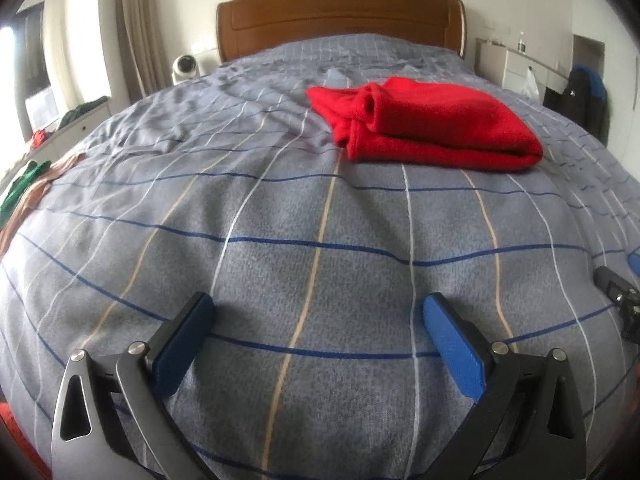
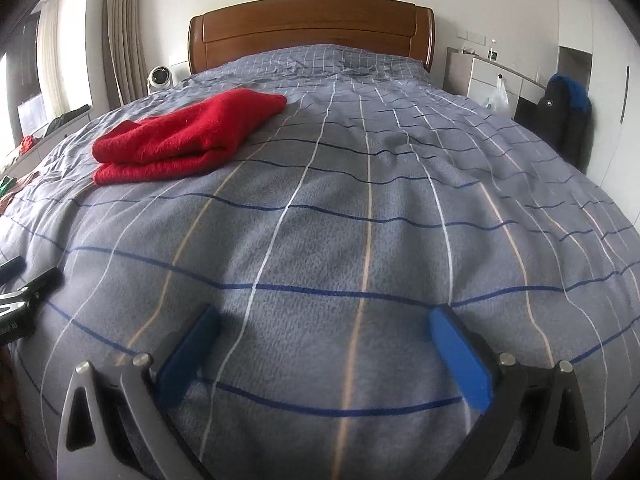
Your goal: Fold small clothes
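Only one scrap of lettering is showing: small white characters, seemingly ending in "AI", on the black body of the left gripper (image 2: pixel 16 312) at the right wrist view's left edge. Nothing else is reading legibly.

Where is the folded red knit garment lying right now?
The folded red knit garment lies on the grey checked bedspread, mid-bed toward the wooden headboard: right of centre in the left wrist view, left in the right wrist view.
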